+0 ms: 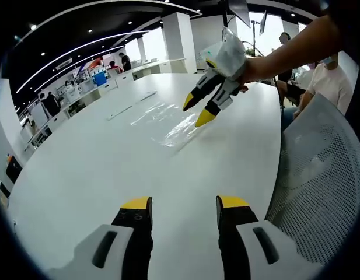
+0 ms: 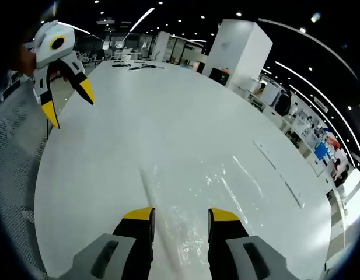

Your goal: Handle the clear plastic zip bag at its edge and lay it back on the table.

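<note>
zip bag (image 1: 168, 122) flat on table (image 1: 98, 169), right tool (image 1: 200, 111) parted just above

Zip bag (image 1: 168, 122) flat on table (image 1: 98, 169), beneath right gripper (image 1: 198, 111)

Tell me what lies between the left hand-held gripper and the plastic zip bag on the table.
Nothing: in the left gripper view, bare white table stretches from the left hand-held gripper to the zip bag.
</note>
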`<action>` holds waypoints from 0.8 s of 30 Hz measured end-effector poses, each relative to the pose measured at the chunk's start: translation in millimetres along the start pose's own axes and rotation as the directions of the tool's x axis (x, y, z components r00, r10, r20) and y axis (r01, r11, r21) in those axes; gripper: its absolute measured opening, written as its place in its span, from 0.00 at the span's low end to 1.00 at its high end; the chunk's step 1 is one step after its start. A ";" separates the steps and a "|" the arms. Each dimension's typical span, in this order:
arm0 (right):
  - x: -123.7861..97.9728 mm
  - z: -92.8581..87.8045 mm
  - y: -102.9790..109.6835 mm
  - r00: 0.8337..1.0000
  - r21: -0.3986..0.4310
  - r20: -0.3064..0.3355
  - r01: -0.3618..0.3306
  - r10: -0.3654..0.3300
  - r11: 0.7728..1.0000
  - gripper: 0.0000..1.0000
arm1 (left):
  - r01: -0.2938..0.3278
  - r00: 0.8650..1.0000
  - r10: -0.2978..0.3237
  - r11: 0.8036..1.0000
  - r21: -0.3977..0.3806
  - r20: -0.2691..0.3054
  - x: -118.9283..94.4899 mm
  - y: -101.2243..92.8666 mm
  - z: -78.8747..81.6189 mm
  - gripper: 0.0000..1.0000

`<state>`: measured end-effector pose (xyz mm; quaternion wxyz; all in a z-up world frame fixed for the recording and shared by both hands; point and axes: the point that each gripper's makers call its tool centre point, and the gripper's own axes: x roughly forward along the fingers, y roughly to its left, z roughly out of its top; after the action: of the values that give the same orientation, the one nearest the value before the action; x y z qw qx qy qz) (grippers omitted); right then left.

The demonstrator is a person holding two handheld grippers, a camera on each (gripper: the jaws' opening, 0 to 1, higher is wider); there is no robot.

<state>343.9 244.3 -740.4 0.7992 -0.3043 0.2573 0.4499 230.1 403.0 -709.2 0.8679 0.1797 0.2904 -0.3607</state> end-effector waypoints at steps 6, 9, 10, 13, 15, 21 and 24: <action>-19.3 17.5 -8.1 0.991 0.170 0.113 0.051 -0.071 0.984 0.47 | -0.015 1.000 0.015 0.999 -0.028 -0.001 1.9 3.1 -1.1 0.49; -26.4 13.2 -14.8 0.988 0.207 0.123 0.071 -0.098 0.976 0.49 | 0.003 0.999 0.000 0.997 -0.083 0.032 3.6 4.2 2.5 0.53; -28.8 12.8 -14.7 0.987 0.220 0.125 0.072 -0.102 0.973 0.52 | 0.002 1.000 0.001 0.996 -0.089 0.031 4.0 4.4 1.8 0.55; -36.9 14.2 -12.4 0.983 0.259 0.145 0.075 -0.116 0.963 0.57 | -0.002 0.999 0.005 0.996 -0.085 0.035 5.3 8.3 0.8 0.59; -41.5 15.2 -10.5 0.981 0.262 0.151 0.079 -0.121 0.962 0.60 | -0.001 1.000 0.003 0.996 -0.090 0.029 6.5 8.0 -1.1 0.62; -56.3 19.4 -5.6 0.976 0.267 0.166 0.091 -0.138 0.959 0.69 | -0.010 1.000 0.012 0.994 -0.106 0.017 8.2 12.2 -5.5 0.73; -66.8 21.1 -4.4 0.971 0.310 0.178 0.101 -0.162 0.945 0.74 | -0.013 1.000 0.016 0.993 -0.121 0.020 7.1 9.8 -3.0 0.76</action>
<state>319.8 220.1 -679.1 0.8863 -0.1494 0.2194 0.3795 240.2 407.5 -715.0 0.8827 0.1251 0.3015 -0.3380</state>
